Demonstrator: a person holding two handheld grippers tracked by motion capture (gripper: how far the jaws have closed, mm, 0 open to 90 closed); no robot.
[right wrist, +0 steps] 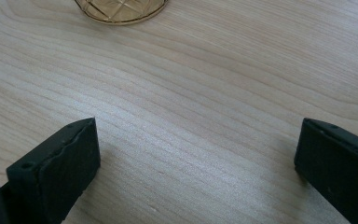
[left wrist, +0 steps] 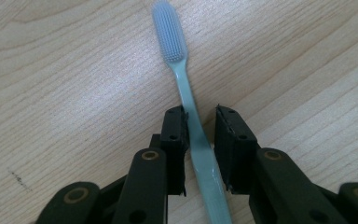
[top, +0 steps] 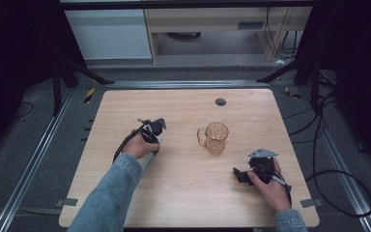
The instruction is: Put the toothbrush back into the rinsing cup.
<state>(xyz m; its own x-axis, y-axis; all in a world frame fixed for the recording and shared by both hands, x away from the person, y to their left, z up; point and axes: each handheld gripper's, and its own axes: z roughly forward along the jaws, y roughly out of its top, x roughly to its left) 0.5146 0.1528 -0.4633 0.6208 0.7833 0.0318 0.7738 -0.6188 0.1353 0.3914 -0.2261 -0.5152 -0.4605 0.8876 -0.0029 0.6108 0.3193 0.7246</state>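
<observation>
Two grippers on a light wooden table (top: pixel 183 193). Left gripper (left wrist: pixel 200 122) sits left of centre, its jaws straddling the handle of a pale blue-green toothbrush (left wrist: pixel 189 100) lying flat on the wood. One pad touches the handle, the other stands just off it with a thin gap, so not clamped; the jaws are nearly closed around it. Brush head points away from the jaws, bristles up. In the high view the left gripper (top: pixel 153 133) is held by a hand in a denim sleeve (top: pixel 108 195), toothbrush handle poking out near the hand toward the near edge. Right gripper (right wrist: pixel 198 140) rests at near right, jaws wide apart, nothing between them, bare wood under them. Amber glass mug (top: pixel 215 137) stands upright right of centre, handle to the left, apart from both grippers; its base shows at the far edge of the right gripper view.
</observation>
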